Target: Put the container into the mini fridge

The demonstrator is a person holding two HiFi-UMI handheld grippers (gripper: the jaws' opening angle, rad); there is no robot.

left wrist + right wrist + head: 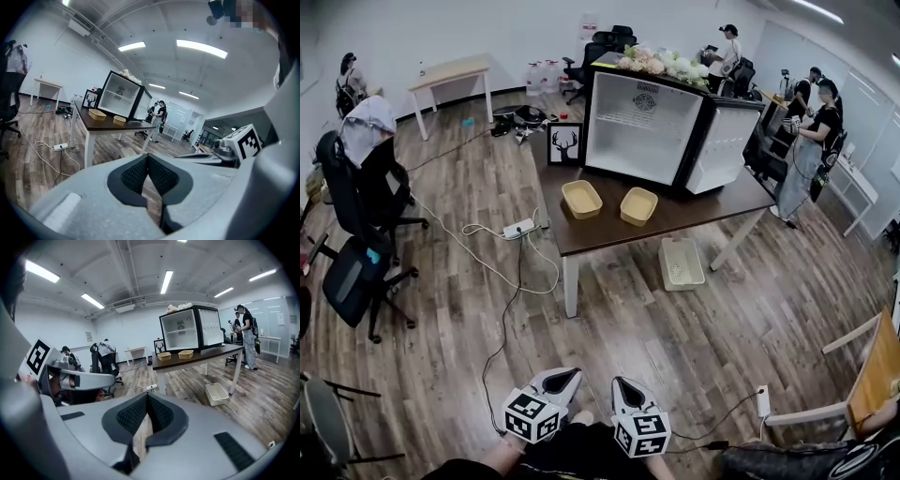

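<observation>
Right gripper well apart from right-hand container

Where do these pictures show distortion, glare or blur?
Head view: fisheye bends the brown wooden floorboards near the edges; evenly lit. Left gripper view: dark round vignette, long white ceiling lamps glare, the grey left gripper up close looks soft. Right gripper view: same vignette; the dark-topped table stays sharp.

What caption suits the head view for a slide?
Left gripper and right gripper, both shut, face a table bearing two yellow containers before the open mini fridge.
</observation>
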